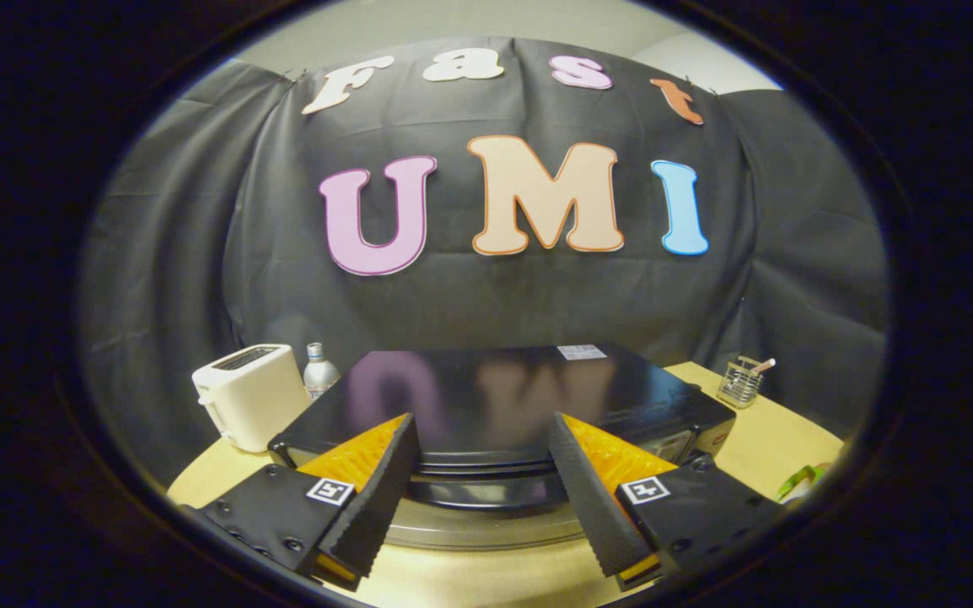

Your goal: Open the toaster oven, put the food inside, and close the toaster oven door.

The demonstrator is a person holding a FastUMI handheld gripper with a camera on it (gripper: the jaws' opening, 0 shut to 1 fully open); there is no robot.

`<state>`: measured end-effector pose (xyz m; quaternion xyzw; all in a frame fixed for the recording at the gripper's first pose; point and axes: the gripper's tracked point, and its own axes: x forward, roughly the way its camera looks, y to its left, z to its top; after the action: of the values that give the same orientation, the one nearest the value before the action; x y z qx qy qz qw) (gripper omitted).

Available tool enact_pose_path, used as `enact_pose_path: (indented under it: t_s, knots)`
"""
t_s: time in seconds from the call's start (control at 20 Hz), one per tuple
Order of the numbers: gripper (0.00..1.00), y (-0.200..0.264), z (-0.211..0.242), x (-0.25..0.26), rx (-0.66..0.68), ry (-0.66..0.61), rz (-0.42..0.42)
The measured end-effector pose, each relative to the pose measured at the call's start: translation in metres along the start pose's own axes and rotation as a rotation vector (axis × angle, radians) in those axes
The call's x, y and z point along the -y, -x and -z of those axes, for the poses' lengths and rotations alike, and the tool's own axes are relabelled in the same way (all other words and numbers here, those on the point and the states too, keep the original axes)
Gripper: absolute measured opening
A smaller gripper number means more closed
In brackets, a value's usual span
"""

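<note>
A pale wooden worktop [757, 456] stands inside a booth hung with black cloth, and everything on it sits within easy reach. Nearest, the claw [482, 439] is held low at the worktop's front, its two fingers spread wide apart and holding nothing; they frame the front upper edge of the toaster oven [495, 397], seemingly lined up for its door. That oven, a black box with a glossy top, sits square in front of the claw, and a curved metallic band [486, 523] shows at its front between the fingers; whether that is the handle or the door's rim cannot be told, nor whether the door is shut. The claw's position suggests the opening step has not yet begun. No food can be made out for certain; a small green and white thing [803, 481] lies at the worktop's right edge, too blurred to identify. Just left of the oven stands a white slot toaster [250, 395], with a small silver bottle [318, 369] tucked behind it. Farther back on the right, a wire basket [741, 382] holds utensils, kept out of the working path.
</note>
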<state>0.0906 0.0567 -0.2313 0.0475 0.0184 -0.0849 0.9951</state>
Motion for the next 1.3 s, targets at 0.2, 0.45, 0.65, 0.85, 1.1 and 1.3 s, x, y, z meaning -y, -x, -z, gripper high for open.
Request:
enact_pose_path:
  t_s: [0.2, 0.45, 0.65, 0.85, 1.1, 1.3]
  knots:
    - [0.96, 0.021, 0.005, 0.004, -0.002, 0.001, 0.022]
    - [0.94, 0.045, 0.012, 0.009, -0.040, 0.011, 0.045]
    - [0.92, 0.074, 0.030, 0.014, -0.162, 0.029, 0.068]
    - [0.91, 0.098, 0.062, 0.021, -0.361, 0.069, 0.091]
    - [0.91, 0.113, 0.112, 0.029, -0.521, 0.093, 0.100]
    - [0.90, 0.111, 0.145, 0.035, -0.568, 0.062, 0.093]
